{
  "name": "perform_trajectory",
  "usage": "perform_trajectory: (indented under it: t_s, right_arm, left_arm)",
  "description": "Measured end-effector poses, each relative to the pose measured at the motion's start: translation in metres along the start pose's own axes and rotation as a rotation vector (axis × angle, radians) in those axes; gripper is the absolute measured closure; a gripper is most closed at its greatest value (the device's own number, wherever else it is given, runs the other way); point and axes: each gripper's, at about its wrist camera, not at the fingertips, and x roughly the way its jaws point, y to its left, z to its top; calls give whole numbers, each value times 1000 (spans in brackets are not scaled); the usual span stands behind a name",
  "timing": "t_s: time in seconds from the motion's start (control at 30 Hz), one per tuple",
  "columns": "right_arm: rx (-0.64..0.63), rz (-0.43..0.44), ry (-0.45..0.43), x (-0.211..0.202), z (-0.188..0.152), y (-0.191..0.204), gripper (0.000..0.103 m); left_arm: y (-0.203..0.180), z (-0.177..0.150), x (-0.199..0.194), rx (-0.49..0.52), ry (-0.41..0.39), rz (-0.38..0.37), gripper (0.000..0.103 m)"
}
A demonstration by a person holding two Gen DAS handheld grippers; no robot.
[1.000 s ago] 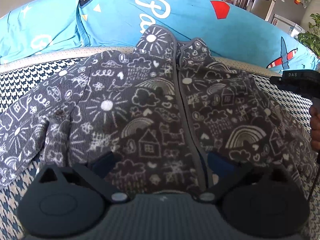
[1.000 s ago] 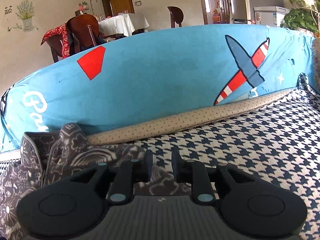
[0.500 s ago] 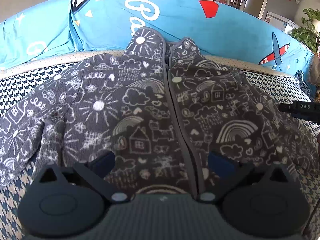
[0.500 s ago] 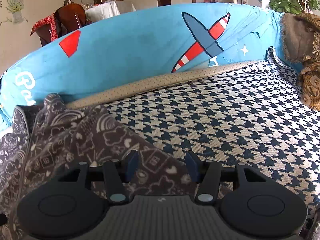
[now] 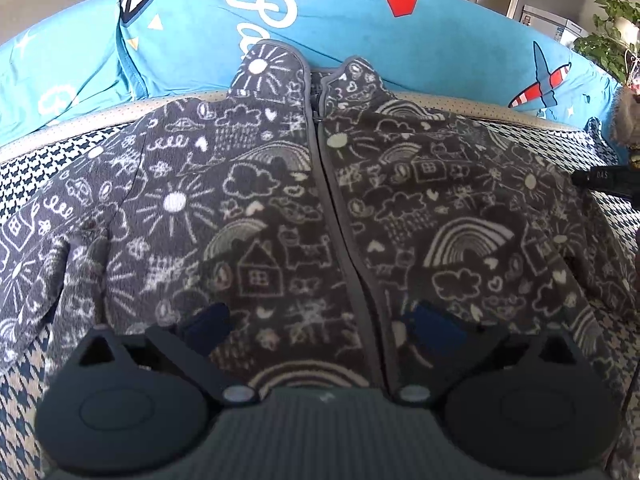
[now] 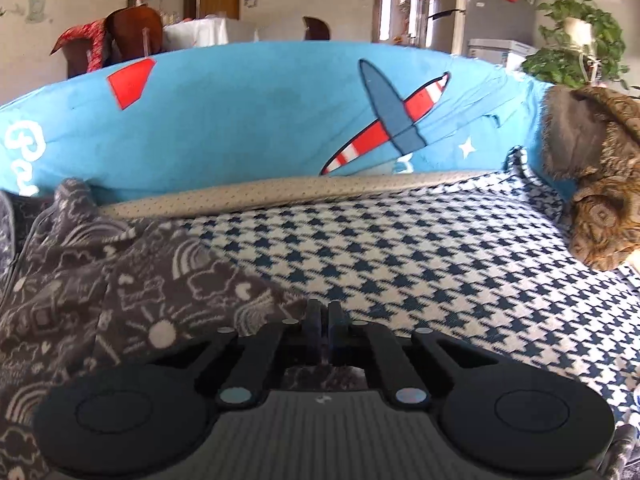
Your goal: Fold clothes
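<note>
Houndstooth sofa [image 6: 440, 264] bears jacket [image 5: 280, 208], sleeve edge in right gripper's [image 6: 324, 316] closed jaws.

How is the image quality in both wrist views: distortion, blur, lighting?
Left wrist view: strong fisheye bowing of the blue cushion; the grey printed jacket is sharp and evenly lit. Right wrist view: same bowing, slight softness overall, bright daylight from the background doorway, dark vignetted corners.

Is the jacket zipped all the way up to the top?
No, the jacket is zipped up its front, but the two collar flaps at the top stand apart against the blue cushion.
</note>
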Motion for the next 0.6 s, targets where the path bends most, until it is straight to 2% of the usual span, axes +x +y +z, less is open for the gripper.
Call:
perform_trajectory:
  t_s: [0.07,0.23,0.3,0.37,0.4,0.5,0.6]
  right_arm:
    - [35,-25,6,4,2,-3,101]
    - [-40,-89,29,14,-4,10,100]
    - [-16,-71,26,7,1,8,93]
    - [20,-45,10,-6,5,5,77]
    - [29,-27,7,-12,6,5,74]
    - [59,36,8,-31,9,4,72]
    - [72,139,64,-45,1,9,72]
  left_arm:
    - [-2,-1,1,11,6,-6,0]
    - [-5,-4,4,12,27,-26,0]
    - [-6,-4,4,11,29,-35,0]
    - [-8,-4,3,14,27,-40,0]
    - [-8,-4,2,18,24,-39,0]
    - [-10,-4,2,26,17,-31,0]
    - [-12,-5,1,32,11,-25,0]
